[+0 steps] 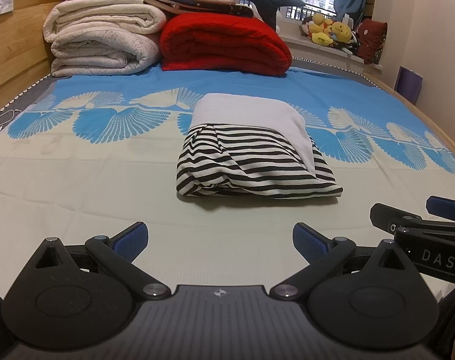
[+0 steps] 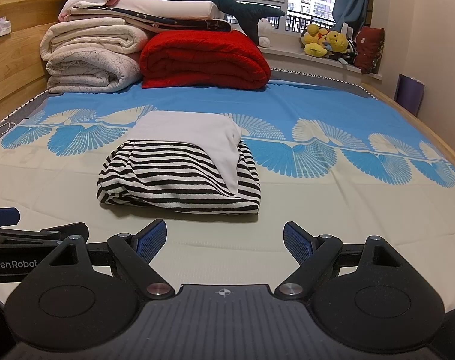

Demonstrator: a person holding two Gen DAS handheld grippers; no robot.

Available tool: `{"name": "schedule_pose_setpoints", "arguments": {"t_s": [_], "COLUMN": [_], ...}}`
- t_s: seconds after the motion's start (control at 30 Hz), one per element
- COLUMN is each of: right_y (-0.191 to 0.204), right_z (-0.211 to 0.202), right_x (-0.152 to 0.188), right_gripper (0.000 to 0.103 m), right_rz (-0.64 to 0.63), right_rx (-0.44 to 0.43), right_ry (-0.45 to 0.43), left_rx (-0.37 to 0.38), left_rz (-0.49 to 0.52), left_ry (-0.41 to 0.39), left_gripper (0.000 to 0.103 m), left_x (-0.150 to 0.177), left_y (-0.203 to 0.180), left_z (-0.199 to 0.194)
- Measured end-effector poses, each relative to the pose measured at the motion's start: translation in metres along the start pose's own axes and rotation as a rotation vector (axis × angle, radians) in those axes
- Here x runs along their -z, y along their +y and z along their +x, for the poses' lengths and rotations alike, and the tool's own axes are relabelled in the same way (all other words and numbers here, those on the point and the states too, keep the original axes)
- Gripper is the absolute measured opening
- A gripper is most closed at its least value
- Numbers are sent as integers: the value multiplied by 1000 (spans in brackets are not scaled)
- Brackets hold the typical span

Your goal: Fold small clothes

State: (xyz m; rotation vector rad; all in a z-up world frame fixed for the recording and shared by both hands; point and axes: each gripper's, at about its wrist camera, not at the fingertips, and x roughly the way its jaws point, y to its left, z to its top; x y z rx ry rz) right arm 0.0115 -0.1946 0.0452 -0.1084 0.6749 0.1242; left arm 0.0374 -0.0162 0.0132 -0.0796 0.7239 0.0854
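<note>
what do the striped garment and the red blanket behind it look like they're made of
Striped garment: likely a soft cotton-type knit, matte, draping in loose folds. Red blanket: looks like a thick padded or fleecy textile, matte, with plump rolled edges; the fibre can't be told.

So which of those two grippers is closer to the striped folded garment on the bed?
Right, slightly. The right gripper sits just short of the striped garment, near its right corner. The left gripper hangs a little farther back, off its left side. Both open, touching nothing.
</note>
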Motion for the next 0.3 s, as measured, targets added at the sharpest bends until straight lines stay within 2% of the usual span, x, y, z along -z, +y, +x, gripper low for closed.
{"name": "schedule_pose_setpoints", "arguments": {"t_s": [0.3], "right_y": [0], "right_z": [0], "right_x": [0], "right_gripper": [86], "right_rz": [0], "right_rx": [0], "right_ry": [0], "left_rx": [3], "left_rz": [1], "left_ry": [0], "left_gripper": [103], "left_x": [0], "left_y": [1], "left_z": [1]}}
